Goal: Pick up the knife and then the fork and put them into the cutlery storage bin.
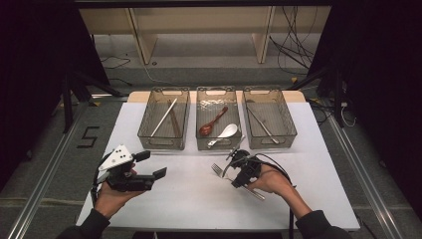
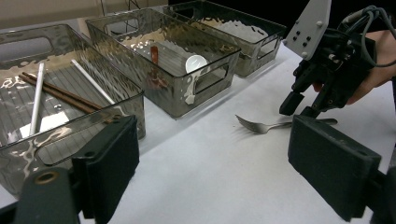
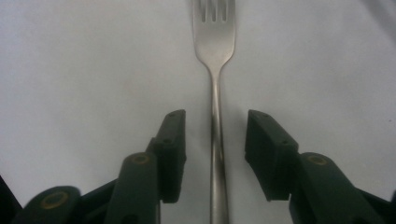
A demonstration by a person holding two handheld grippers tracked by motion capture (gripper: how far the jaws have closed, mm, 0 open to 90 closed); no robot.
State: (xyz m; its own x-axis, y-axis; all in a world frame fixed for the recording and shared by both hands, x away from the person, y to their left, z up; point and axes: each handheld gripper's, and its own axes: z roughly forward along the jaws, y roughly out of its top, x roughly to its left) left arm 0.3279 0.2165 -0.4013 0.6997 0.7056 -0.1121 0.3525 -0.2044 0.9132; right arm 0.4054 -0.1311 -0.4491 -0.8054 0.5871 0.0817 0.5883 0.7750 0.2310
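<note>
High view: the right gripper (image 1: 238,164) hangs over a fork (image 1: 217,171) on the table (image 1: 199,204), at six o'clock of the middle bin (image 1: 218,144); the left gripper (image 1: 149,167) is wide, well apart.

Left gripper view: its jaws gape; the fork lies at two o'clock.

Right gripper view: jaws apart, straddling the fork's handle, untouched; tines at twelve.

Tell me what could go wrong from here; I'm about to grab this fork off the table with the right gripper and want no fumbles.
1. The fork lies flat on the white table, its thin handle between the right gripper's open jaws: closing may scrape the table or let it slip.
2. The handle sits nearer the left pad, so it may twist on closing.
3. The middle bin stands close ahead; a hasty lift could knock its wall.
</note>
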